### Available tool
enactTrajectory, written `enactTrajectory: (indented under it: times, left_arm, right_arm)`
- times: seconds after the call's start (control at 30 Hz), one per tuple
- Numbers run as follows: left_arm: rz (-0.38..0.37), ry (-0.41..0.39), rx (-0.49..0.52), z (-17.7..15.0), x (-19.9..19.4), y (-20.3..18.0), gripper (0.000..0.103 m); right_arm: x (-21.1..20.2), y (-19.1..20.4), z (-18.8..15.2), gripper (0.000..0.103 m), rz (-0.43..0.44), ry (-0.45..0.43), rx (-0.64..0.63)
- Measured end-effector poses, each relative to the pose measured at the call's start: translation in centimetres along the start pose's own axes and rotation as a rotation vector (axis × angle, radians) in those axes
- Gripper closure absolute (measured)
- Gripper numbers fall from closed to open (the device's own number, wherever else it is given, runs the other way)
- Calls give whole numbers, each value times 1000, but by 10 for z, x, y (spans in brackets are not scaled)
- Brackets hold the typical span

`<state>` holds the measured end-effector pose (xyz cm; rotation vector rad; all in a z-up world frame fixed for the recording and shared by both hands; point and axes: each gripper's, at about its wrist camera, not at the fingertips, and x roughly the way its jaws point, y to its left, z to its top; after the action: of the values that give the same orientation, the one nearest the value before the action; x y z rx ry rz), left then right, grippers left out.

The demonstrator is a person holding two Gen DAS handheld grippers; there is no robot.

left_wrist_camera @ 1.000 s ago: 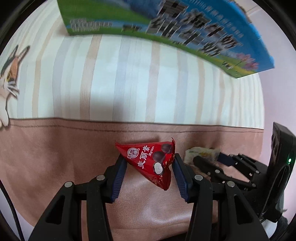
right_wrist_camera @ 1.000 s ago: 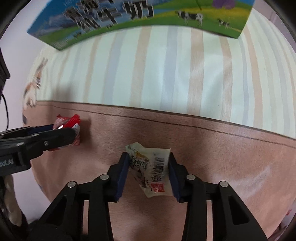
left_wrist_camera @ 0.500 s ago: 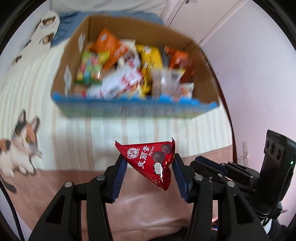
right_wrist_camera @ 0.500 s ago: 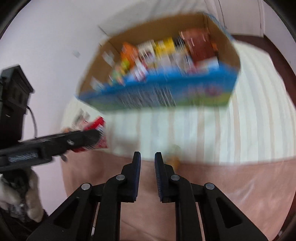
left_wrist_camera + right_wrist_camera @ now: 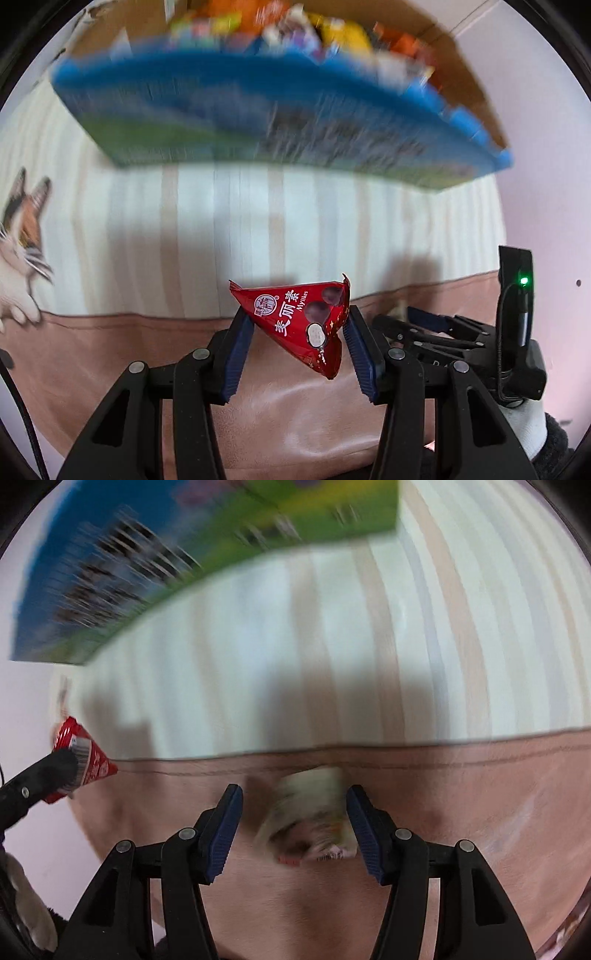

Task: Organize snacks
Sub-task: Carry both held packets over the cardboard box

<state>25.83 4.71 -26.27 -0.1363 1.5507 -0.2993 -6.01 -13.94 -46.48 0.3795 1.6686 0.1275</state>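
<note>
A red triangular snack packet [image 5: 303, 325] is pinched between the blue pads of my left gripper [image 5: 297, 332], held above the brown band of the bedspread. The right wrist view shows the same red packet [image 5: 88, 760] at the left edge. My right gripper [image 5: 294, 797] points down at a white snack packet [image 5: 314, 812], which is blurred and lies on the brown fabric. Its jaws are opening; the packet sits between them with a gap on the left side. A blue-and-green cardboard box [image 5: 258, 110] stands further back with several snacks inside it.
The bedspread has cream stripes [image 5: 240, 229] and a brown band [image 5: 461, 794] in front. A cat print [image 5: 22, 240] lies at the left. The right gripper [image 5: 424, 325] and a white-gloved hand [image 5: 528, 424] sit close on my left gripper's right. A pale wall lies beyond.
The right jaws held the white packet a second ago, were shut and empty half a second ago, and now stand apart around it. The left gripper keeps the red packet; its view dipped.
</note>
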Motion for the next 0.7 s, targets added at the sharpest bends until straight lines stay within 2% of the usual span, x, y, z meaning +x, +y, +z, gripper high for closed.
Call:
enactTrajectory:
  times: [0.17,0.33,0.53,0.63,0.7]
  left_arm:
    - [4,50,-6,-10,25,1,56]
    - [9,73,0,-19,38,-3,56]
    - [12,84,12,-24,45,-12,56]
    - [-3,82,12,-25,42,-21,56]
    - [-23,67,14,-26,32,-27,56]
  right_arm:
    - [9,17,-14,42,-72,-2,-65]
    - [11,25,-25,42,-92,-6,-84]
    - [17,56,-41,47,-168,-45,-184]
    - [9,67,-53,48,-147,-65,-196]
    - [-11,66,-57,49,-104,-89,-187]
